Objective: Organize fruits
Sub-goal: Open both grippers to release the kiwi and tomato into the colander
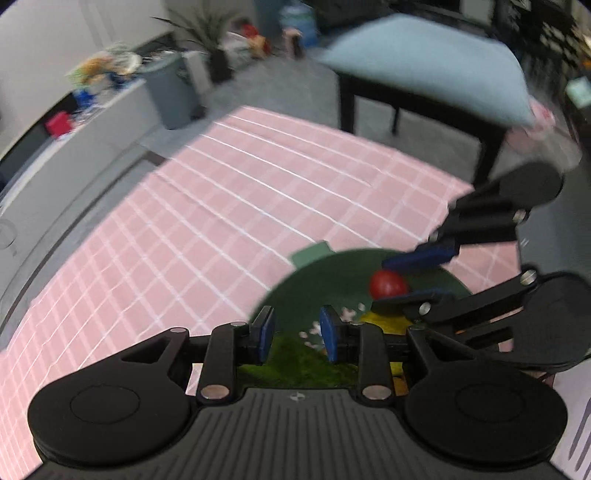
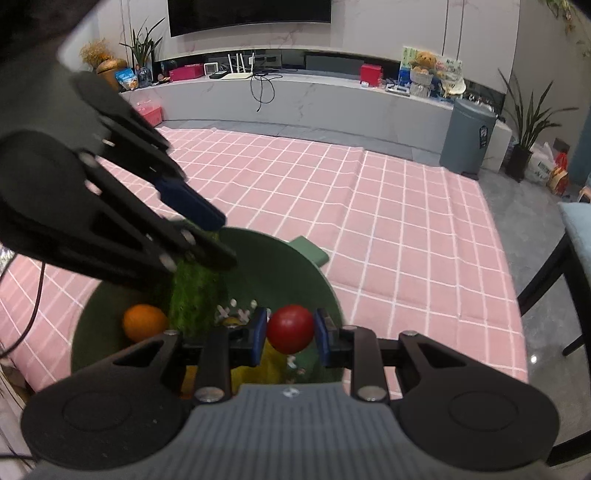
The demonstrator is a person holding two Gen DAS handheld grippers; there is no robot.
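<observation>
Red fruit [image 2: 290, 328]: round, smooth; clamped betw. the blue pads [image 2: 259, 334] of the right claw [image 2: 290, 334], held above the green bowl [image 2: 280, 266]. Same fruit in left wrist view [image 1: 388, 284], betw. the right claw's two blue pads [image 1: 419, 258], over the bowl's far half.

Bowl contents: orange [image 2: 144, 322] at left, near the wall; yellow fruit [image 2: 271, 363] under the red one, partly hidden by the right claw's body; strip of green fake grass [image 2: 194, 291] w/ small white flowers [image 2: 236, 312] running through the middle. Grass also shows in left wrist view [image 1: 295, 360].

Left claw [image 1: 297, 334]: pads apart, nothing betw. them; hangs over the bowl's near rim [image 1: 280, 295], just above the grass. In right wrist view it enters from upper left [image 2: 207, 229] and blocks part of the grass and the bowl's left wall; its blue pad is blurred.

Bowl has a flat tab handle [image 2: 310, 251] on the far side; sits on a surface w/ pink checked cloth [image 2: 388, 206].

Surroundings (right wrist view): grey bin [image 2: 467, 138] beyond the cloth's far right corner; potted plant [image 2: 528, 122] beside it; long white shelf [image 2: 295, 96] along the wall w/ teddy bear [image 2: 423, 62], red box [image 2: 371, 74], cables; dark screen [image 2: 249, 14] above. Chair w/ light-blue cushion [image 1: 424, 62] at right, dark legs.
</observation>
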